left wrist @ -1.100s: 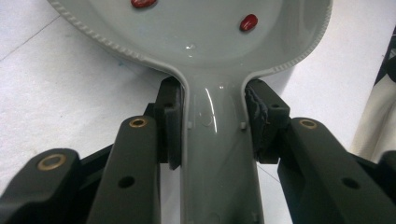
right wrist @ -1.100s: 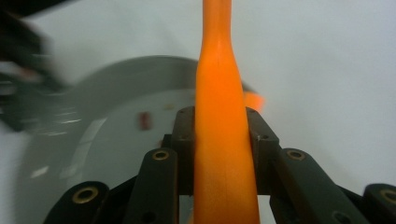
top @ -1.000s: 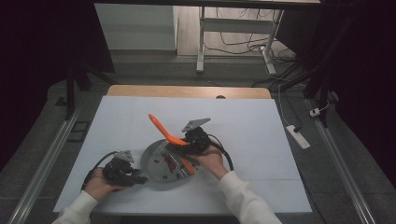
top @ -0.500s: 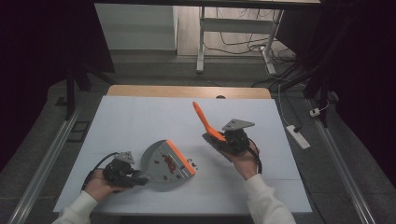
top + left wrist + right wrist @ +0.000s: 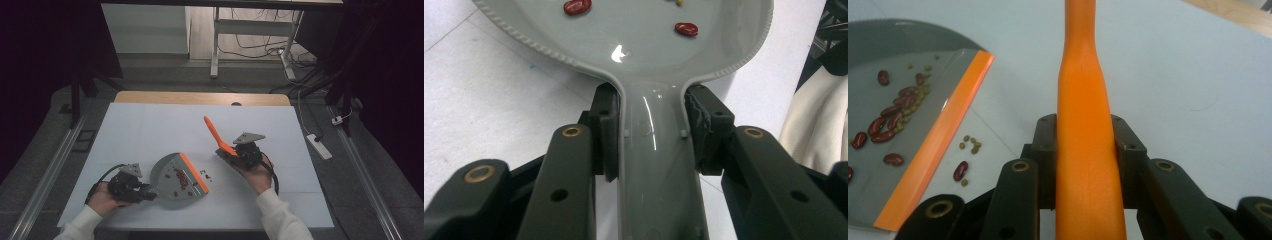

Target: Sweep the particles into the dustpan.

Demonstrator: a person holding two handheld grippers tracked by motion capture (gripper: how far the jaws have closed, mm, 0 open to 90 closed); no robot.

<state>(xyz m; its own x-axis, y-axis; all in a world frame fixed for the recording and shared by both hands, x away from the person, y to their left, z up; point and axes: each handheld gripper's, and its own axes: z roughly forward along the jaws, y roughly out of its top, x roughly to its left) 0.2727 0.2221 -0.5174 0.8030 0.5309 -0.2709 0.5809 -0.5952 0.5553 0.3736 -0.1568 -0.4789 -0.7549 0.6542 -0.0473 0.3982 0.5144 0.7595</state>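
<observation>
Here the left gripper (image 5: 131,189) is clamping the grey dustpan (image 5: 176,181) by its narrow handle (image 5: 659,175), with the pan lying flat on the table (image 5: 150,130) just ahead of its jaws. Red beans (image 5: 180,177) are sitting inside; a few loose beans (image 5: 205,174) are lying just beyond the orange lip (image 5: 194,173). To the right, the right gripper (image 5: 239,152) is gripping the orange brush handle (image 5: 1087,150), which is rising ahead of it. Both tools are looking light, stiff and glossy, probably slippery, so holding at the handles is likely suiting them best.
</observation>
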